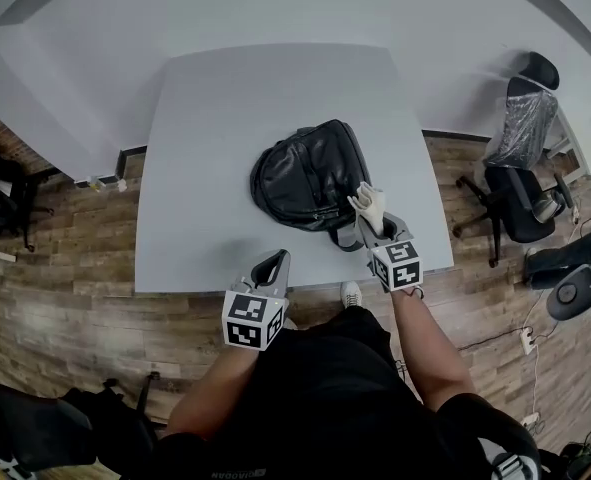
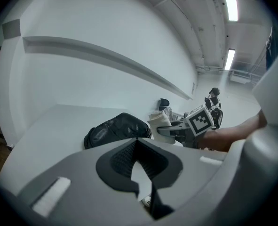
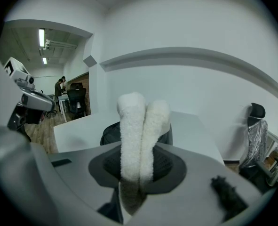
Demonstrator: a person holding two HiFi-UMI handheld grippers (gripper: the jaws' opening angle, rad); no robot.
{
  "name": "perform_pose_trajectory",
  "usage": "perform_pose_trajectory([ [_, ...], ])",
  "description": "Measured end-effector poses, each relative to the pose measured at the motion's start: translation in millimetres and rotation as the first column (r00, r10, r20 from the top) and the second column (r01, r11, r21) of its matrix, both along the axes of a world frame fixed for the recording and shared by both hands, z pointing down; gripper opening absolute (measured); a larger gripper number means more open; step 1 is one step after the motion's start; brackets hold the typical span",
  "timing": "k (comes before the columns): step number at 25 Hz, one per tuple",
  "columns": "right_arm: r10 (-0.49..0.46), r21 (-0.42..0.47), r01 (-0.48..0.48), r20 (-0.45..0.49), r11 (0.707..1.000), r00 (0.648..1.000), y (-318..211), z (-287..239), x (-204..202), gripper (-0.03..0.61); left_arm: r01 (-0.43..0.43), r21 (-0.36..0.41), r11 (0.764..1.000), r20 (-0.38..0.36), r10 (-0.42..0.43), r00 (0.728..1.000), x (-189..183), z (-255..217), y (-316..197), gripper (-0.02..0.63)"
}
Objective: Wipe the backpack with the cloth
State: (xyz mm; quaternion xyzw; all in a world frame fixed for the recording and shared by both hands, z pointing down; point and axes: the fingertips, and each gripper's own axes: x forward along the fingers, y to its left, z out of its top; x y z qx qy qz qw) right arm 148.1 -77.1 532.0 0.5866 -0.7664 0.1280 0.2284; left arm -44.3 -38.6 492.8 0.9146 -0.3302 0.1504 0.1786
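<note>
- The black backpack is lying flat on the grey counter.
- The folded white cloth is sticking up at the backpack's near-right edge; contact is unclear.
- The right claw is clenching that cloth.
- The left claw is hanging closed and empty, nearer the person than the backpack.
- Wiping seems about to start; the next move is calling for pressing the cloth onto the backpack's top.

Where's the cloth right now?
In the head view, the white cloth is clamped in the right gripper, right of centre, standing up beside the black backpack at its near-right edge.
</note>
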Motion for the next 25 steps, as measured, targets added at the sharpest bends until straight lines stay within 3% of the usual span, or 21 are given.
perform_pose_trajectory([
  [7, -0.013, 0.040, 0.010, 0.074, 0.999, 0.997, 12.7, -36.1, -16.7, 0.094, -0.016, 0.054, 0.998, 0.026, 0.014, 1.000, -4.8, -14.3, -0.5, 0.006],
  [10, -0.042, 0.044, 0.036, 0.139, 0.998, 0.989, 22.9, -42.7, -31.9, 0.094, -0.009, 0.039, 0.999, 0.023, 0.008, 1.000, -6.1, -10.7, 2.1, 0.006],
  [15, -0.116, 0.004, 0.116, 0.126, 0.993, 0.985, 41.3, -32.6, -48.1, 0.094, 0.005, 0.019, 1.000, 0.014, -0.006, 1.000, -7.7, -5.0, 14.5, 0.006],
  [20, -0.191, -0.004, 0.197, 0.215, 0.980, 0.958, 66.1, -42.5, -73.1, 0.094, 0.034, -0.033, 0.999, 0.021, -0.034, 0.999, -14.5, 6.8, 35.9, 0.006],
  [25, -0.233, 0.000, 0.242, 0.267, 0.970, 0.935, 110.5, -57.5, -84.0, 0.094, 0.048, -0.024, 0.999, 0.037, -0.047, 0.998, 5.5, 3.2, 51.5, 0.006],
])
